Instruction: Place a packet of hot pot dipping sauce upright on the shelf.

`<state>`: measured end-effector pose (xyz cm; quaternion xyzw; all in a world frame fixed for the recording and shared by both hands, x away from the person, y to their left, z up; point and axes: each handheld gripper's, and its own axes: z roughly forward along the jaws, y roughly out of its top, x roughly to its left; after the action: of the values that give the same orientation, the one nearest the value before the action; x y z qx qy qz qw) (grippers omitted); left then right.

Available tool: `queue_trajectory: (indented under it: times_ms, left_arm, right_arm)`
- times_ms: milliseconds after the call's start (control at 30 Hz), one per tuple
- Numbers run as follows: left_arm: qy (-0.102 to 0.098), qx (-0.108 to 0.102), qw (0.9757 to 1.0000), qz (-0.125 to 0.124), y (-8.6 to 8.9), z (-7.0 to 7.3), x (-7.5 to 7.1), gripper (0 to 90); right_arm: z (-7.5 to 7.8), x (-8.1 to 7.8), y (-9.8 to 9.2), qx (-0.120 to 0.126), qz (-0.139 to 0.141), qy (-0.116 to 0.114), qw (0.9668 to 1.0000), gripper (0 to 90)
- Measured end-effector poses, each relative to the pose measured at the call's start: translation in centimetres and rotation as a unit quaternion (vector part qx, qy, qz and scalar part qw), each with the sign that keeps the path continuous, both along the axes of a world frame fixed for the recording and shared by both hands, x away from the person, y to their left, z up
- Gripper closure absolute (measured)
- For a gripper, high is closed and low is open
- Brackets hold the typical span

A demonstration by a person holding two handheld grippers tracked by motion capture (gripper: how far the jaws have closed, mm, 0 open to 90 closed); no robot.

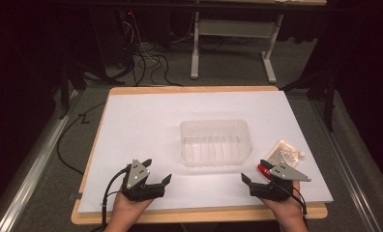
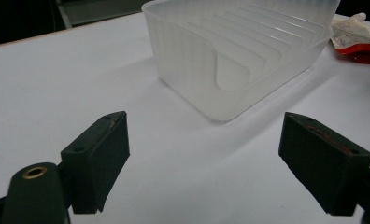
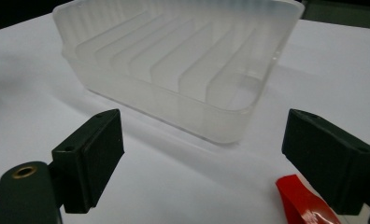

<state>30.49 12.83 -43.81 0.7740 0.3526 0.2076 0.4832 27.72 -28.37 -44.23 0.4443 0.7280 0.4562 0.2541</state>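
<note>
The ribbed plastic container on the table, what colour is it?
Frosted translucent white container, clearest in the right gripper view.

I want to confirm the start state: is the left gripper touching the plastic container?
Apart. In the left gripper view, bare white table lies between the open left gripper and the plastic container.

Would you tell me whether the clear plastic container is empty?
Empty: the clear container shows only its own moulded ribs inside, in all views.

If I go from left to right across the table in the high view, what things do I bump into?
Left gripper → clear plastic ridged container → right gripper → red-and-clear pouch, lying right beside the right gripper.
</note>
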Motion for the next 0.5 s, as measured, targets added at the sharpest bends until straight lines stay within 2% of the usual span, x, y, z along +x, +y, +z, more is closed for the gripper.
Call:
queue_trajectory:
  times_ms: [100, 167, 333, 500]
  left_arm:
    - [0.004, 0.003, 1.0000, -0.001, -0.1, -0.3, 0.1, 16.6]
    - [0.002, -0.001, 1.0000, -0.001, -0.1, -0.2, 0.0, 16.4]
    - [-0.001, 0.007, 0.9999, -0.012, -0.4, -0.4, -0.2, 16.2]
    - [0.003, 0.008, 0.9998, -0.019, -0.7, -0.7, -0.2, 16.3]
  right_arm:
    - [0.0, 0.0, -0.6, 0.006, -0.006, -0.003, 1.0000, 13.3]
    - [0.0, 0.1, -0.8, 0.002, -0.006, -0.006, 1.0000, 13.4]
    - [0.0, 0.3, -1.4, 0.005, -0.016, -0.012, 0.9998, 15.6]
    - [0.3, 1.1, -2.2, 0.013, -0.025, -0.003, 0.9996, 17.8]
